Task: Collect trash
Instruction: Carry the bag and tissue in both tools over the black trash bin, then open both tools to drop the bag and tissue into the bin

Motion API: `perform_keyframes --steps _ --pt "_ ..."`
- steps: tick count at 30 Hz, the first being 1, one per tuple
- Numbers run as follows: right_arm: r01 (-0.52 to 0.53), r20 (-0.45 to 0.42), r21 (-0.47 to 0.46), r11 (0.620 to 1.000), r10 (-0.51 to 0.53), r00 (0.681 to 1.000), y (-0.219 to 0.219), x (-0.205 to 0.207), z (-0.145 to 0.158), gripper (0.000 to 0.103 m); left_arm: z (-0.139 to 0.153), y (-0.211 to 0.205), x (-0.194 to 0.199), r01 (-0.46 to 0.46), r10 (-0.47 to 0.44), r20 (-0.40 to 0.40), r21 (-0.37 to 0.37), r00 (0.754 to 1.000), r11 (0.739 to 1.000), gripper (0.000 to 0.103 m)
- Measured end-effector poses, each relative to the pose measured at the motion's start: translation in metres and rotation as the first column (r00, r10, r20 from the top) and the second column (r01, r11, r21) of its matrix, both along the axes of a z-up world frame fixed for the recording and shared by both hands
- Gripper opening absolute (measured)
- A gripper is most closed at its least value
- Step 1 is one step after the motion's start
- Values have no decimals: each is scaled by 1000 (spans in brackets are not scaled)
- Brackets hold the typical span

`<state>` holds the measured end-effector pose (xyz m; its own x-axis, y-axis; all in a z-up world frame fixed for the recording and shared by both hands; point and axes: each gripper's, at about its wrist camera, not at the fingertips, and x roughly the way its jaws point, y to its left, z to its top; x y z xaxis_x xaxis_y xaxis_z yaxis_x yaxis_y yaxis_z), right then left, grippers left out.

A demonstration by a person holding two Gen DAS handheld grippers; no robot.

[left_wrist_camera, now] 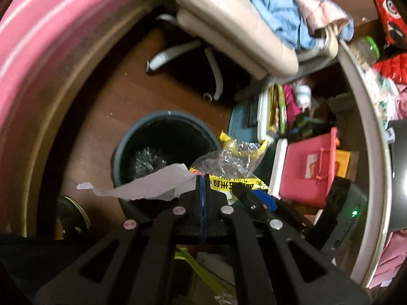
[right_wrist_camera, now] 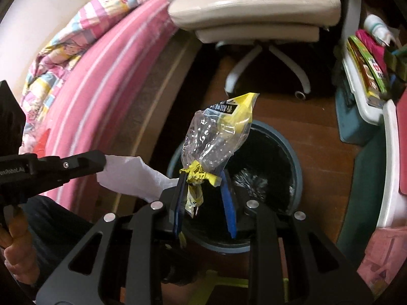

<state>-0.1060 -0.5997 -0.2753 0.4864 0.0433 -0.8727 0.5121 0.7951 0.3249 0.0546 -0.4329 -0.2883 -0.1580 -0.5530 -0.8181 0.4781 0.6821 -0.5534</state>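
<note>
Right wrist view: right tongs (right_wrist_camera: 203, 178) pinch a clear plastic bag (right_wrist_camera: 216, 137) at its twisted yellow-printed neck, the body standing up over the open mouth of the dark waste bin (right_wrist_camera: 292, 152), presumably so it drops straight in on release. Left tongs (right_wrist_camera: 101, 161), pressed together, clamp a torn white paper scrap (right_wrist_camera: 134, 175) by one edge; it hangs just beside the bin's near rim. Left wrist view shows the paper scrap (left_wrist_camera: 150, 185) across that rim. Something grey and fuzzy lies inside the bin, too blurred to identify. Both items are held over or near the bin on the wooden floor (right_wrist_camera: 318, 117), not yet released.
</note>
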Motion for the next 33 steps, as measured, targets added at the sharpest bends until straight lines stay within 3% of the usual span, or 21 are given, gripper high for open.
perform_keyframes --steps 8,18,19,23,24,28,33 --pt "28 -79 3 1000 -28 997 -16 -8 -35 27 -63 -39 -9 99 -92 -82 83 992 992 0" --pt "19 -170 34 999 -13 985 -10 -11 -75 28 -110 -19 -13 116 -93 -109 226 990 967 1" --pt "17 -175 34 999 -11 984 -9 -10 -78 28 -112 -16 -11 111 -86 -115 236 990 965 5" --pt "12 -192 28 1000 -6 981 -4 -8 -85 39 -119 -15 -9 122 -92 -138 233 986 965 6" --pt "11 -198 23 1000 -7 980 -4 -7 -85 48 -120 -16 -10 126 -96 -136 236 986 964 10" --pt "15 -201 -15 1000 -18 979 -4 -8 -81 61 -120 -16 -10 122 -97 -107 254 989 959 44" --pt "33 -188 -47 998 -42 981 -6 -12 -69 79 -102 -12 -4 72 -64 -42 242 997 968 70"
